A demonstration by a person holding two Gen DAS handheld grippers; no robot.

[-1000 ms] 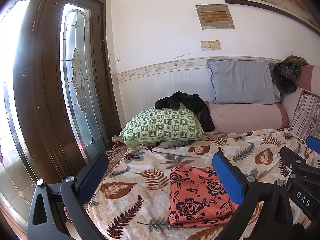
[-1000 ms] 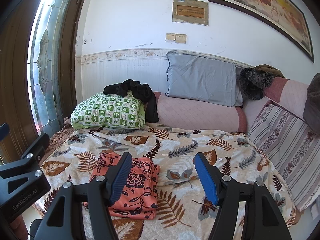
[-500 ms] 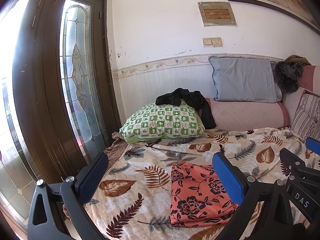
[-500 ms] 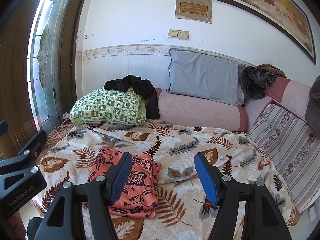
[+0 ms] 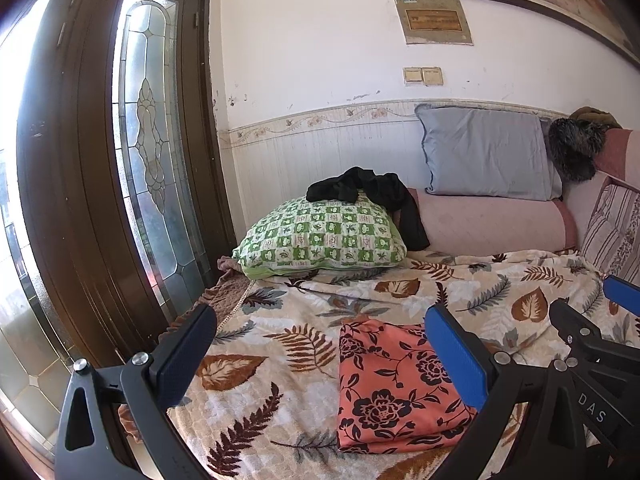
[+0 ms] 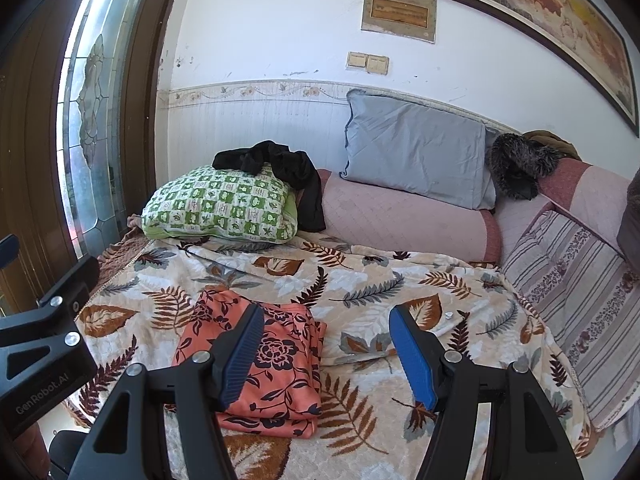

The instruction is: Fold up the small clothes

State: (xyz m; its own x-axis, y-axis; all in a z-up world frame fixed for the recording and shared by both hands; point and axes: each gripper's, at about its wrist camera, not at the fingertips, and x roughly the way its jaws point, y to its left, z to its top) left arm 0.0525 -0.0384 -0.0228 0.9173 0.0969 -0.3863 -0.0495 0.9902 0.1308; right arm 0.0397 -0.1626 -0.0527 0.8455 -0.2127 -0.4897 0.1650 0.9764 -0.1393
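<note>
Blue-padded right gripper (image 6: 326,350) hangs w/ jaws wide apart, nothing between them; its left finger (image 6: 240,354) overlaps the folded coral floral garment (image 6: 276,364) in view, contact can't be told. Left gripper (image 5: 320,354) also spread wide, empty; the garment (image 5: 394,388) lies below and between its fingers, nearer the blue right pad (image 5: 456,354).

Garment sits folded flat on the leaf-print blanket (image 6: 360,284) covering the bed, toward the near edge, door side.

Writing: "GenRobot.AI" on the left gripper body seen from the right wrist cam; "DAS" on the right gripper body seen from the left wrist cam. Wall plaque (image 6: 398,12) text too small to read.

Beyond the garment: green checked pillow (image 6: 224,204) w/ black cloth (image 6: 280,168) draped over it, pink bolster (image 6: 400,220), grey pillow (image 6: 416,156). Bare blanket stretches to the garment's right; wooden glass door (image 5: 120,160) closes its left side.
</note>
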